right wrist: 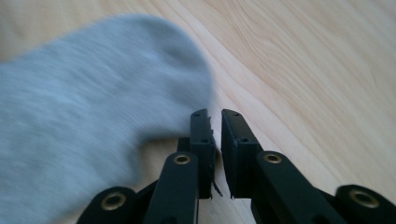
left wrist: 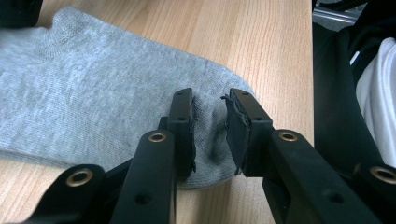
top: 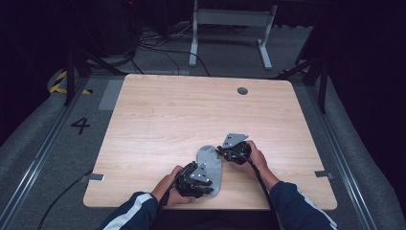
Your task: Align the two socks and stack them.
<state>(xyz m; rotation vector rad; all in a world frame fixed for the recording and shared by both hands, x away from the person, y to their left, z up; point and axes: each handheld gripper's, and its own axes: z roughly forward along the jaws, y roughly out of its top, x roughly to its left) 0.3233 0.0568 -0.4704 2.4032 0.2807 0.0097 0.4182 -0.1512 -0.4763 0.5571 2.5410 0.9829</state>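
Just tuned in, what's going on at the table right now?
A person works on a grey sock lying flat near the front edge of the wooden table, with a gripper in each hand. The left gripper sits over one end of the sock, with fabric bunched between its pads, jaws partly apart. The right gripper is at the sock's other end; its jaws are nearly closed with nothing visible between them, just beside the sock's edge. The sock is not lifted.

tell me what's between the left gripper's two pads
In the left gripper view, a bunched fold of the grey sock sits in the left gripper, between its pads.
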